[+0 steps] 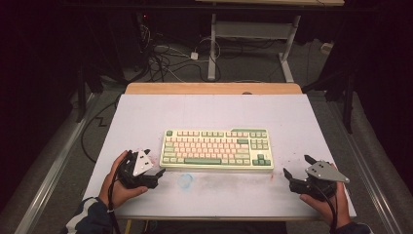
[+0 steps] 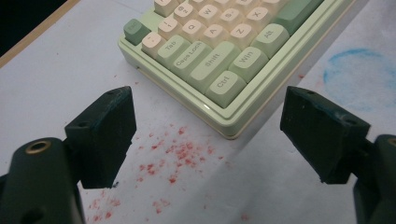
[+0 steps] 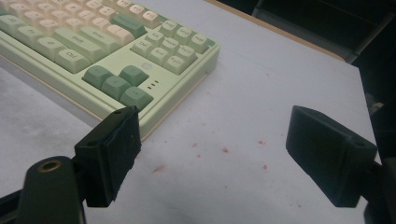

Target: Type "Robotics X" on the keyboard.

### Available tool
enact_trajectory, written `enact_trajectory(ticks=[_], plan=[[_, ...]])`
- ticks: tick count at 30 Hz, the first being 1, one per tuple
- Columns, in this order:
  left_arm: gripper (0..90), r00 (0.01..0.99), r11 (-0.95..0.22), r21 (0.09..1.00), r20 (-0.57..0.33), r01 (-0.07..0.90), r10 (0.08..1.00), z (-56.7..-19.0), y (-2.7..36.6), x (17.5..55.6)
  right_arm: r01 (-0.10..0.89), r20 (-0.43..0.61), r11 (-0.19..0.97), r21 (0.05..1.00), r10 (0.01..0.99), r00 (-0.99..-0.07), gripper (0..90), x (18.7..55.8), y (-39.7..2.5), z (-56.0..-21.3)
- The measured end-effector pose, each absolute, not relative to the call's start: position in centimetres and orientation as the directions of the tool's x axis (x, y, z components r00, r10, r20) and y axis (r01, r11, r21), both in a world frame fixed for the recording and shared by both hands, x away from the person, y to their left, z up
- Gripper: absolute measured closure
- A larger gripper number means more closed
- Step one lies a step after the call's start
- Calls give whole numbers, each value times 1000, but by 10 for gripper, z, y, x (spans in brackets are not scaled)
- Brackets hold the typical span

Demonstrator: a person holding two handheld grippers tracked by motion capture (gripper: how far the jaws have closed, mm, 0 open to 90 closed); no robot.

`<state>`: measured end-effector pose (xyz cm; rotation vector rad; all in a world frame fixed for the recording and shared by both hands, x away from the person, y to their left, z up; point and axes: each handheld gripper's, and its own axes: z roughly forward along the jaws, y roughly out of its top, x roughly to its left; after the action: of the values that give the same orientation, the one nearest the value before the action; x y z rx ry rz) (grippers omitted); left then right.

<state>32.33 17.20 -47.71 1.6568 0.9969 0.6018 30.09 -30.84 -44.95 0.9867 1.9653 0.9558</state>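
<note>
Left tool point(image 1: 155, 171): held low over the bench, just beside the keyboard's near-left corner; jaws spread wide, gripping nothing.
Red specks point(image 2: 180, 154): scattered on the bench surface between the left jaws, short of the keyboard corner.
Keyboard point(image 1: 216, 148): green and cream, flat at mid-bench, long edge facing the person; Ctrl key point(image 2: 225, 87) closest to the left tool.
Blue ring mark point(image 1: 185, 180): faint stain on the bench in front of the keyboard, apart from both tools.
Bench point(image 1: 209, 112): pale sheet over a wooden top, otherwise bare around the keyboard.
Right tool point(image 1: 295, 168): near the keyboard's right end but clear of it; jaws released, nothing between them.
Step in hand: approach, judged from both tools flanking the keyboard without contact.
Next move: probably closing in on the two short ends; calls for level, matched entry from both sides so the case is met squarely and not skewed.
</note>
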Motion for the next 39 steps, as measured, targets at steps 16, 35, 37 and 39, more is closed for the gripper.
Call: enact_trajectory(ticks=[16, 35, 37, 39], plan=[[184, 518, -87, 946, -92, 311, 850, -477, 173, 321, 309, -271, 433, 847, 851, -450, 189, 301, -307, -448], [186, 515, -81, 944, -101, 320, 851, -475, 166, 330, 304, -184, 447, 841, 766, -617, 698, 324, -276, -437], [186, 514, -78, 945, -103, 319, 851, -475, 165, 331, 306, -170, 457, 835, 744, -647, 827, 331, -267, -436], [186, 516, -83, 944, -100, 320, 851, -474, 165, 332, 303, -165, 458, 836, 735, -657, 856, 333, -264, -435]])
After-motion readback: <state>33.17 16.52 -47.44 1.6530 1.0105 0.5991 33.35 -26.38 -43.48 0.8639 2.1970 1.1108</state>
